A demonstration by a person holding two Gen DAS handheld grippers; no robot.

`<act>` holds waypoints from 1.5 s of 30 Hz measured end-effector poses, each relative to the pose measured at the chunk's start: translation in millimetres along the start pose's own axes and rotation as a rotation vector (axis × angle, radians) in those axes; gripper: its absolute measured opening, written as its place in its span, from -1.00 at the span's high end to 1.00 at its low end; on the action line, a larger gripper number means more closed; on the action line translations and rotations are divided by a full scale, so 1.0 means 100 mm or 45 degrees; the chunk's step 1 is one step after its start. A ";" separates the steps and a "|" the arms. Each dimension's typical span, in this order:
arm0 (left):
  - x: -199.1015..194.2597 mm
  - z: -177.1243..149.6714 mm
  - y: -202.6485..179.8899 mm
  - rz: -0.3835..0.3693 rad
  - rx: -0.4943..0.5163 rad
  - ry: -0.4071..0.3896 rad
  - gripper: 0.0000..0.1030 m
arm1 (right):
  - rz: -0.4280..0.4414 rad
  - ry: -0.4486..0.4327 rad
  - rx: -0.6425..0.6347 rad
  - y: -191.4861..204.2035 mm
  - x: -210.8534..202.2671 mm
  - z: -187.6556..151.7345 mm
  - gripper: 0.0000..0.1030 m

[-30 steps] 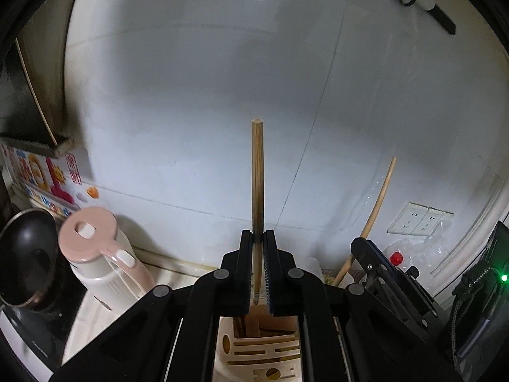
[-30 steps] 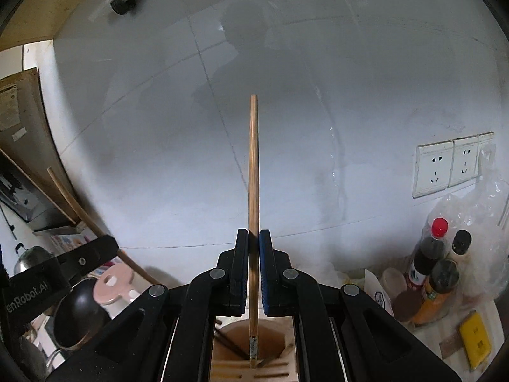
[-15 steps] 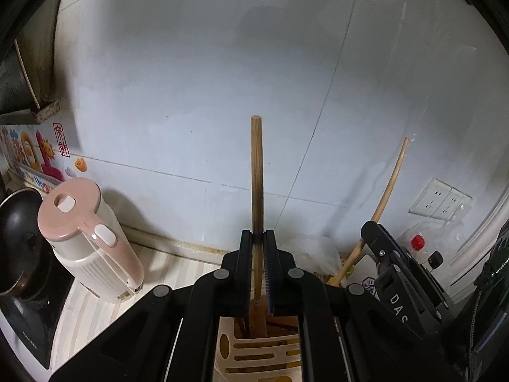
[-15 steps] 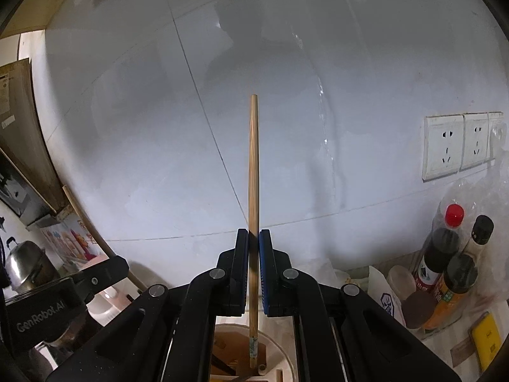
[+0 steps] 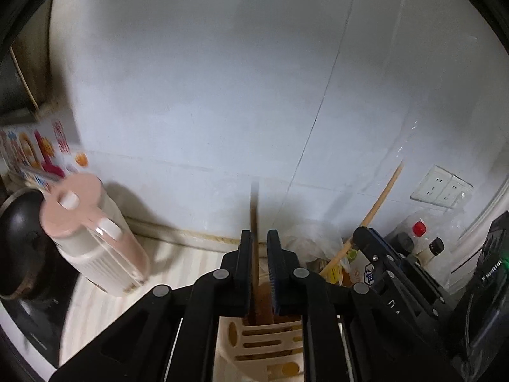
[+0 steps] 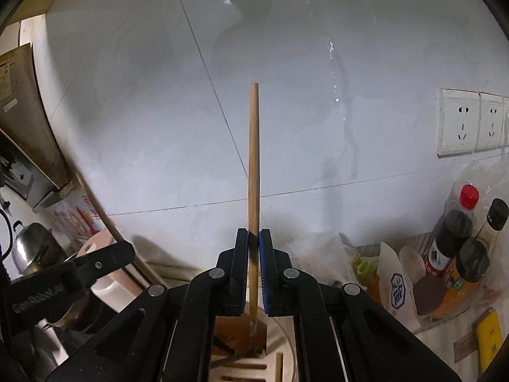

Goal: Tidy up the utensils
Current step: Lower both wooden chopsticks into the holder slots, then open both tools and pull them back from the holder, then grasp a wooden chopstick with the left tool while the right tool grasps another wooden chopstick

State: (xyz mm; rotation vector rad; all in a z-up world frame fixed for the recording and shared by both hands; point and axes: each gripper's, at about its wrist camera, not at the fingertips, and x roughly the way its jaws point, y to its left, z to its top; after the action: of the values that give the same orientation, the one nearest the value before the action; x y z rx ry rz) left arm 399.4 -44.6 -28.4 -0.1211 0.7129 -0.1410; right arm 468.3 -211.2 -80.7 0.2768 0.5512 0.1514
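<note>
**Two wooden chopsticks above a slotted utensil holder**

In the left wrist view, a slim, round, dark-brown wooden chopstick [image 5: 254,222], blurred along its length, is seen upright between the ribbed black pads of the left gripper [image 5: 259,270]. The jaws stand slightly apart, with a gap visible on the right side of the stick; whether it is gripped cannot be told. Its lower end reaches into the cream plastic utensil holder with oblong slots [image 5: 270,343] directly below.

In the right wrist view, a lighter, straight, smooth wooden chopstick [image 6: 253,165] is clamped upright by the right gripper [image 6: 253,270], its blue-edged pads pressed against the stick. The lower tip is seen over the brown compartment of the holder [image 6: 241,331].

A pink-lidded, ribbed white plastic kettle [image 5: 95,238] stands to the left on the pale striped counter [image 5: 178,264], beside a black round pan [image 5: 19,238]. Glossy white wall tiles [image 5: 222,95] fill the background, with white wall sockets [image 6: 470,121] at the right. Dark sauce bottles with red and black caps [image 6: 458,222] and a crumpled clear plastic bag [image 6: 318,248] are crowded to the right of the holder. A yellow flat object [image 6: 490,340] lies near the counter's right edge.
</note>
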 end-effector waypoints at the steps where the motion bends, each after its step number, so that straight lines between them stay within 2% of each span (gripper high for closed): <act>1: -0.07 0.01 -0.01 0.018 0.010 -0.017 0.64 | -0.003 0.000 -0.001 0.01 -0.05 0.02 0.80; 2: -0.20 0.04 0.00 0.046 0.018 -0.046 0.25 | -0.002 -0.005 0.004 0.00 -0.11 0.05 0.67; 3: -0.27 0.05 0.00 0.061 0.020 -0.060 -0.36 | -0.009 -0.013 0.008 0.01 -0.18 0.08 0.46; 5: -0.48 0.06 0.05 0.098 0.006 -0.095 -0.81 | -0.024 -0.014 0.013 0.03 -0.30 0.13 0.29; 9: -0.73 -0.02 0.12 0.178 0.041 -0.088 -0.84 | -0.139 0.055 0.048 0.07 -0.58 0.19 0.00; 11: -0.78 -0.10 0.16 0.209 0.054 -0.065 -1.00 | -0.174 0.088 0.064 0.08 -0.72 0.18 -0.10; 13: -0.81 -0.22 0.17 0.234 0.070 -0.041 -1.00 | -0.228 0.119 0.072 0.10 -0.86 0.13 -0.25; 15: -0.82 -0.34 0.19 0.238 0.082 -0.007 -1.00 | -0.239 0.143 0.084 0.09 -1.00 0.08 -0.36; 17: -0.85 -0.49 0.21 0.226 0.087 0.027 -1.00 | -0.268 0.165 0.095 0.06 -1.15 -0.02 -0.41; 22: -0.80 -0.88 0.20 0.217 0.107 0.121 -1.00 | -0.311 0.229 0.106 0.01 -1.32 -0.30 -0.41; 26: -0.63 -1.26 0.21 0.227 0.113 0.233 -1.00 | -0.355 0.317 0.120 -0.09 -1.36 -0.60 -0.41; 34: -0.20 -1.87 0.19 0.229 0.098 0.407 -1.00 | -0.444 0.543 0.234 -0.61 -1.20 -1.31 -0.41; 37: 0.09 -2.14 0.13 0.177 0.078 0.531 -1.00 | -0.466 0.629 0.298 -0.86 -1.11 -1.58 -0.40; 38: 0.17 -2.21 0.11 0.154 0.079 0.563 -0.99 | -0.468 0.649 0.316 -0.92 -1.08 -1.63 -0.26; 39: 0.30 -2.32 0.06 0.132 0.086 0.613 -0.93 | -0.467 0.685 0.336 -1.00 -1.03 -1.74 0.00; 41: 0.51 -2.49 -0.02 0.098 0.101 0.693 -0.83 | -0.476 0.758 0.359 -1.12 -0.94 -1.91 0.19; 42: 0.63 -2.60 -0.07 0.087 0.109 0.740 -0.56 | -0.480 0.797 0.373 -1.19 -0.89 -2.03 0.20; 43: 0.71 -2.67 -0.10 0.078 0.116 0.773 -0.45 | -0.489 0.821 0.375 -1.22 -0.87 -2.10 0.20; 45: 0.90 -2.84 -0.16 0.077 0.129 0.847 -0.01 | -0.499 0.863 0.378 -1.28 -0.83 -2.23 0.20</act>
State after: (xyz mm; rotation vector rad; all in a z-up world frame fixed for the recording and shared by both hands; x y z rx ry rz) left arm 277.8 -93.4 -296.6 0.0509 1.3689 -0.1606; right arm 287.9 -302.0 -259.8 0.4011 1.2933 -0.2317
